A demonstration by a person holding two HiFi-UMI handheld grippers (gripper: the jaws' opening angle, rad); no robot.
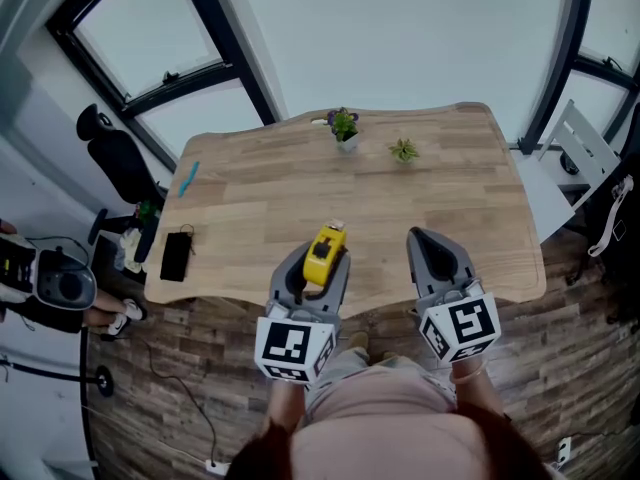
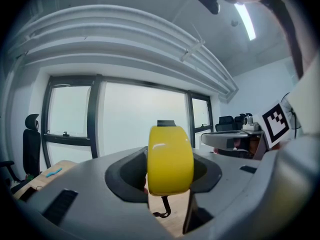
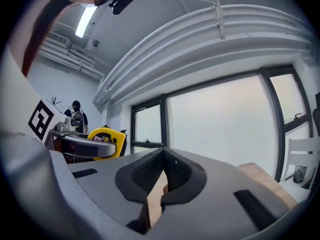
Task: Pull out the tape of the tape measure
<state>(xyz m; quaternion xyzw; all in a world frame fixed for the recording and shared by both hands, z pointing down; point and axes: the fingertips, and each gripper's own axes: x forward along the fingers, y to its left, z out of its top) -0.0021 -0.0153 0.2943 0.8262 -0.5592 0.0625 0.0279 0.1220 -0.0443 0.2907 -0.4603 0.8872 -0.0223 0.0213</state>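
Left gripper: (image 1: 318, 268) clamped on the yellow tape measure (image 2: 170, 159), its pads pressing the two flat sides of the case, the narrow rounded edge facing the camera.
Right gripper: (image 1: 428, 240) jaws pressed together with nothing between them, held level just to the right of the left one.
Tape measure: held up in the air over the near edge of the wooden table (image 1: 250, 198), upright in the left jaws; from the right gripper view its yellow side shows just beside that gripper.
Tape: no length of blade shows outside the case, so the pull looks not yet begun.
Strap: a thin dark loop (image 2: 162, 211) hangs slack under the case.
Top tab: a small dark piece (image 2: 166, 123) sits on the top of the case; whether it is the tape's hook or the lock, I cannot tell.
Handling, case: likely hard, smooth plastic, rounded and fairly weighty for its size, so it could twist or slip in the pads under a pull.
Handling, tape: likely thin, springy steel that wants to snap back in.
Where to hold: the case by its flat sides, as now; the tape by its end hook, pinched once the right jaws part.
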